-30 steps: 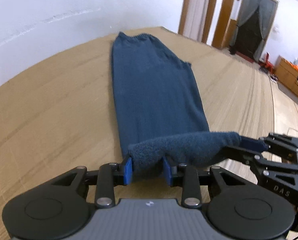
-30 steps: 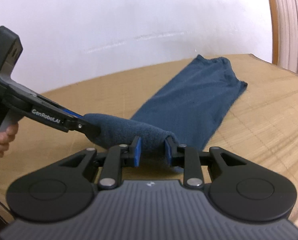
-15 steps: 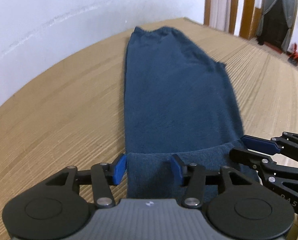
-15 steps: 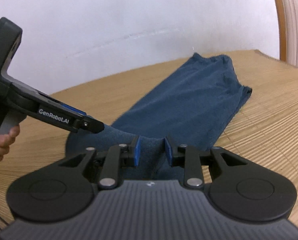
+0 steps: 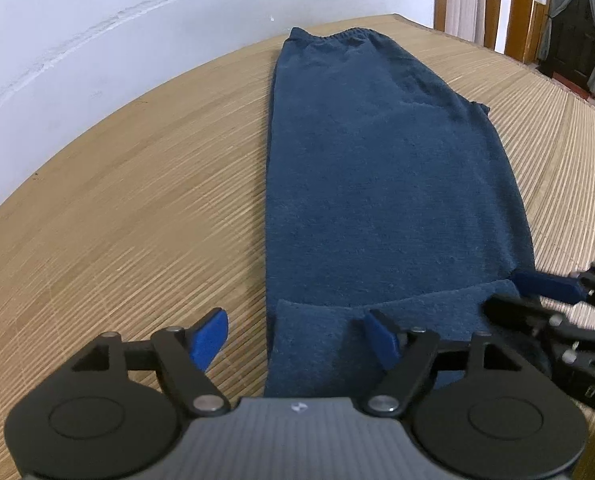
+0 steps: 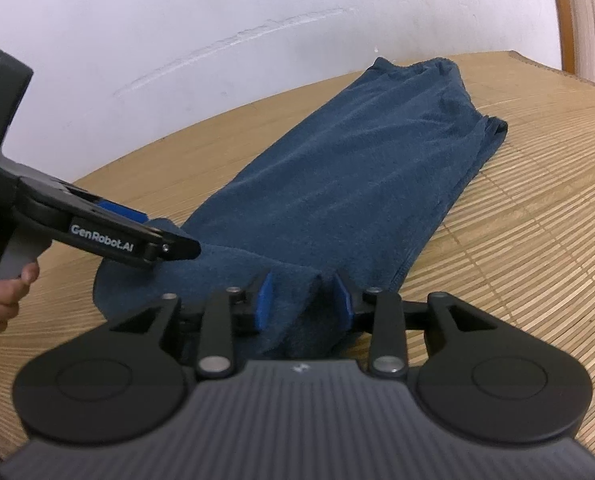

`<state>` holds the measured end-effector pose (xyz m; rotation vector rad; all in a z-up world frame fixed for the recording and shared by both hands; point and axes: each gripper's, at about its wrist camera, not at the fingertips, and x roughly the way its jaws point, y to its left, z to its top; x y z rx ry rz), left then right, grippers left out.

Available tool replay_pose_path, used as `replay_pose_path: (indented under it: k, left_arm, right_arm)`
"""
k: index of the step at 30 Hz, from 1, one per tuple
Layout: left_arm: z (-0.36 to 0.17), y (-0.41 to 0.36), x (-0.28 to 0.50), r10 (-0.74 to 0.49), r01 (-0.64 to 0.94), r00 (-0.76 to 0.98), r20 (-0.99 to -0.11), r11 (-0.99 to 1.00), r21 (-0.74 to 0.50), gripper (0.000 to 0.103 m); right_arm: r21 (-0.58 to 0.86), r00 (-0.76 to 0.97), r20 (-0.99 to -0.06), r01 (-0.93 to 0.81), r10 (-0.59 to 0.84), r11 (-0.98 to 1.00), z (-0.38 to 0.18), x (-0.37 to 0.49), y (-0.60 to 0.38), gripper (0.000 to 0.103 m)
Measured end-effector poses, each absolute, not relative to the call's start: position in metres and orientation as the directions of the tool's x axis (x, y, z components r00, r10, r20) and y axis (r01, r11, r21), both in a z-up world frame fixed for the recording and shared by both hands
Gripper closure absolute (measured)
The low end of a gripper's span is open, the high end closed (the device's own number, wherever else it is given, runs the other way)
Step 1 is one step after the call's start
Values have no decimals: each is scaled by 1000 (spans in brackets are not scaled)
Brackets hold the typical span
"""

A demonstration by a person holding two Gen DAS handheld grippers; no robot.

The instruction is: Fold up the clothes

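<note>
Two grippers work at the near end of a dark blue garment (image 5: 381,184) that lies stretched lengthwise on a bamboo mat (image 5: 117,240). Its elastic waistband reaches the far edge of the mat, close under the white wall (image 5: 97,20). The near end of the garment is turned over onto itself, so a short flap (image 5: 397,320) rests on top of the main length, its edge running straight across the cloth.

From its own camera the left gripper (image 5: 295,338) shows its blue-padded fingers (image 5: 209,338) spread wide. One pad sits over bare mat just beside the garment's left edge; the other lies over the flap. Nothing is pinched between them. In the right wrist view this same tool (image 6: 153,236) comes in from the left side, its tip low over the corner of the flap, with a person's hand (image 6: 1,300) wrapped around the grey handle.

The right gripper (image 6: 303,300) has its fingers parted as well, with a raised ridge of the blue cloth standing between the pads; whether the pads touch the cloth I cannot tell. From the left wrist view it (image 5: 537,300) appears at the right edge of the flap, slightly blurred.

Wooden door frames (image 5: 489,0) and a dark curtain (image 5: 577,20) stand beyond the mat's far right corner.
</note>
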<state>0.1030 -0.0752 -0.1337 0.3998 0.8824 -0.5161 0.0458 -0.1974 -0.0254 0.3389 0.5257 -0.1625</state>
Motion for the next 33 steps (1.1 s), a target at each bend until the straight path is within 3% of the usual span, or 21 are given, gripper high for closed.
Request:
replay_pose_path:
  k: [3, 8, 12, 18, 28, 32, 33]
  left_arm:
    - [-127, -71, 102, -265, 576, 531, -805, 810, 114, 24]
    - [-110, -44, 85, -292, 578, 550, -782, 809, 105, 20]
    - [-113, -13, 62, -315, 581, 559, -767, 809, 91, 14]
    - [-143, -5, 39, -366, 647, 510, -778, 759, 67, 14]
    - [-168, -29, 60, -428, 709, 448, -785, 705, 20, 14]
    - [-173, -35, 73, -433, 706, 449, -782, 708, 13, 7]
    - [-174, -36, 75, -446, 714, 444, -777, 700, 7, 9]
  right_arm:
    - [250, 873, -467, 280, -138, 927, -12, 38, -195, 65]
    - [226, 870, -466, 290, -158, 930, 6, 22, -189, 52]
    - [226, 869, -468, 295, -162, 928, 5, -4, -174, 52]
    - [190, 805, -572, 319, -159, 929, -17, -28, -154, 52]
    - [159, 803, -583, 263, -124, 952, -31, -7, -149, 52]
    - [134, 799, -589, 243, -120, 961, -37, 5, -147, 52]
    - [124, 801, -586, 241, -125, 963, -38, 8, -147, 51]
